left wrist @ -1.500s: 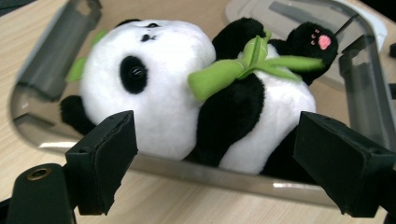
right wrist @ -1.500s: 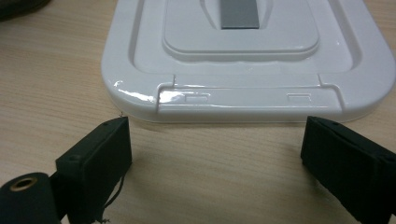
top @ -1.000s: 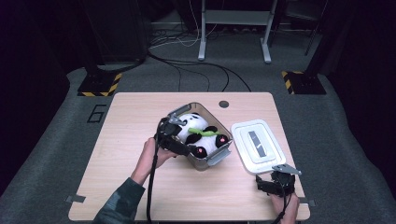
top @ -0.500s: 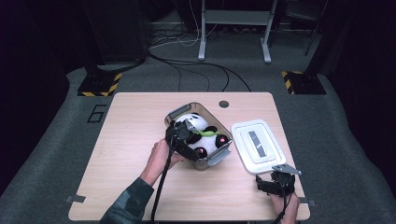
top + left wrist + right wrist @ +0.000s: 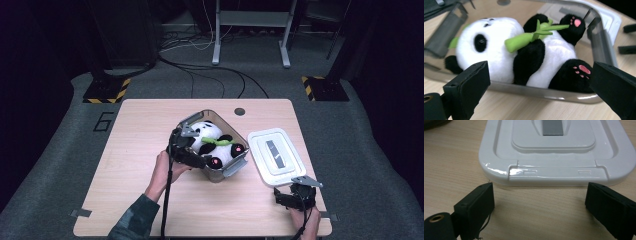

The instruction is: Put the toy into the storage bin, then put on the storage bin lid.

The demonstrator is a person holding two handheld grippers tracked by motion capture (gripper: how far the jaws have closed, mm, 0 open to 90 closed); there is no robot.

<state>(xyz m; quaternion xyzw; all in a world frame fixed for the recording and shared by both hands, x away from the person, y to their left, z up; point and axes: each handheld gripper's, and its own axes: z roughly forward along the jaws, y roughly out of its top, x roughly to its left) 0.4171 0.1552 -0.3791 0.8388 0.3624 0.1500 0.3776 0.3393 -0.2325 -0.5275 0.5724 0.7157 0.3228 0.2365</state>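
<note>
We see a plush panda (image 5: 524, 55), white with black limbs and pink paw pads, lying on its back inside a metal container (image 5: 227, 170) near the centre of the high view. It clutches a green bamboo stalk (image 5: 524, 41) across its chest. In the left gripper view its long axis runs from its head at the left to its feet at the right, with the stalk slanting up toward the upper right.

Our left gripper (image 5: 187, 150) sits at the container's left rim, its fingers spread wide and holding nothing; the container's near wall lies between them and the toy.

A white lid (image 5: 276, 157) rests flat on the table (image 5: 130, 150) just right of the container. Our right gripper (image 5: 295, 197) sits at the lower right of the high view, just below the lid, fingers wide apart and empty.
</note>
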